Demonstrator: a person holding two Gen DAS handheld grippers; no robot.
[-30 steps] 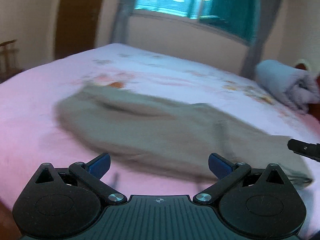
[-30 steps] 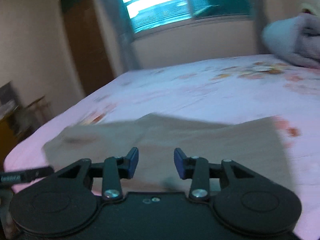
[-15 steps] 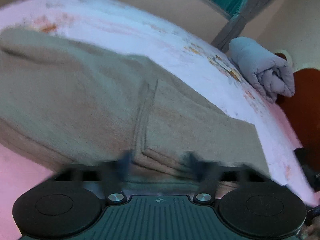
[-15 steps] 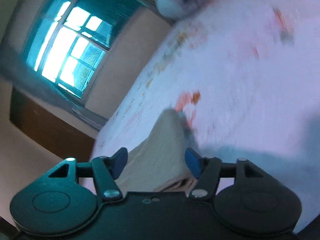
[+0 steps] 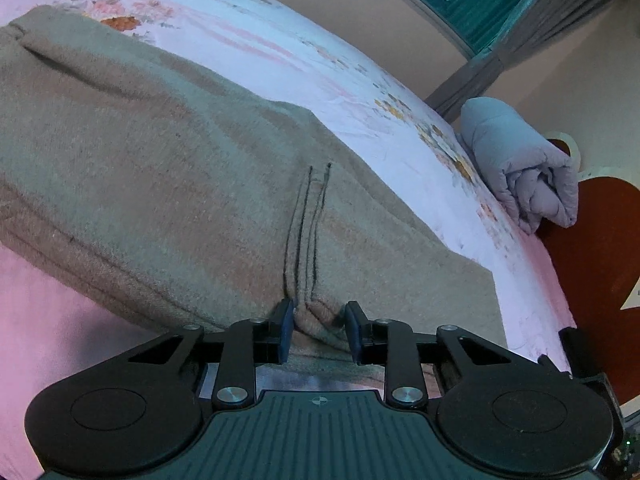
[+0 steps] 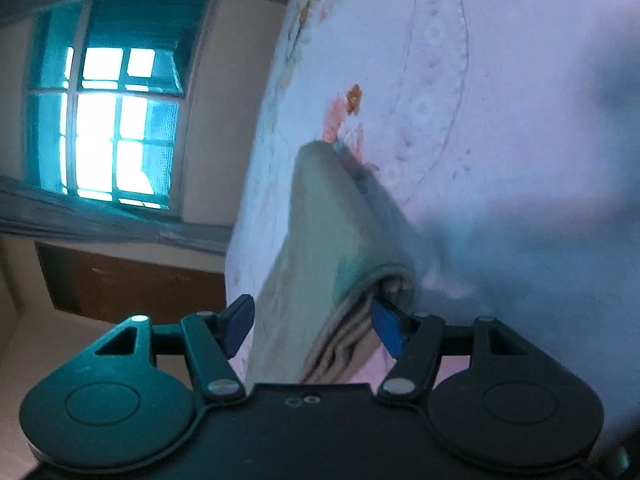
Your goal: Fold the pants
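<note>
Grey-beige pants (image 5: 160, 168) lie flat across a pink flowered bed sheet (image 5: 280, 48). My left gripper (image 5: 320, 330) sits low on their near edge. Its jaws are closing, and its blue pads pinch a small ridge of cloth beside a dark double seam (image 5: 304, 232). In the right wrist view the picture is rolled on its side. There the pants (image 6: 324, 220) run away from my right gripper (image 6: 312, 326), whose jaws stand wide with the layered end of the cloth between them. One pad (image 6: 386, 328) is tucked under the curled edge, while the other stays just off the cloth.
A rolled grey duvet (image 5: 524, 168) lies at the far right of the bed, next to a red-brown headboard (image 5: 592, 240). A bright window (image 6: 116, 128) with teal blinds and a brown door (image 6: 132, 280) are on the far walls. Bare sheet (image 6: 500, 120) spreads beyond the pants.
My left gripper dropped to the pants' near edge and its jaws narrowed from wide onto a cloth ridge. My right gripper rolled sideways, widened and came down to the pants' end.
</note>
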